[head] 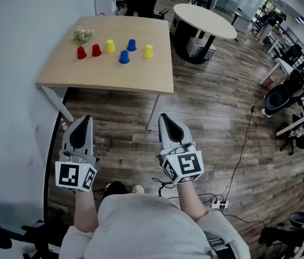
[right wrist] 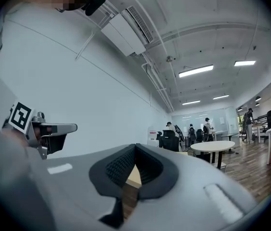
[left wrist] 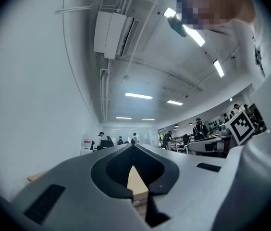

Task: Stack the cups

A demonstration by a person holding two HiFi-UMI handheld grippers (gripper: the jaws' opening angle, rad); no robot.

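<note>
Cups (head: 124,56) stand on the table (head: 141,77) at your 12 o'clock, well apart from your left gripper (head: 87,117) and right gripper (head: 163,116), both closed empty, neither clearly nearer.

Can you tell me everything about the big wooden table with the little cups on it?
The table is a rectangle with a pale, wood-look top and thin white legs. It stands level on the dark plank floor, its left side close to the white wall. On its far half sit two red cups, two yellow cups and two blue cups, all apart, plus a small bunch of pale flowers.
</note>
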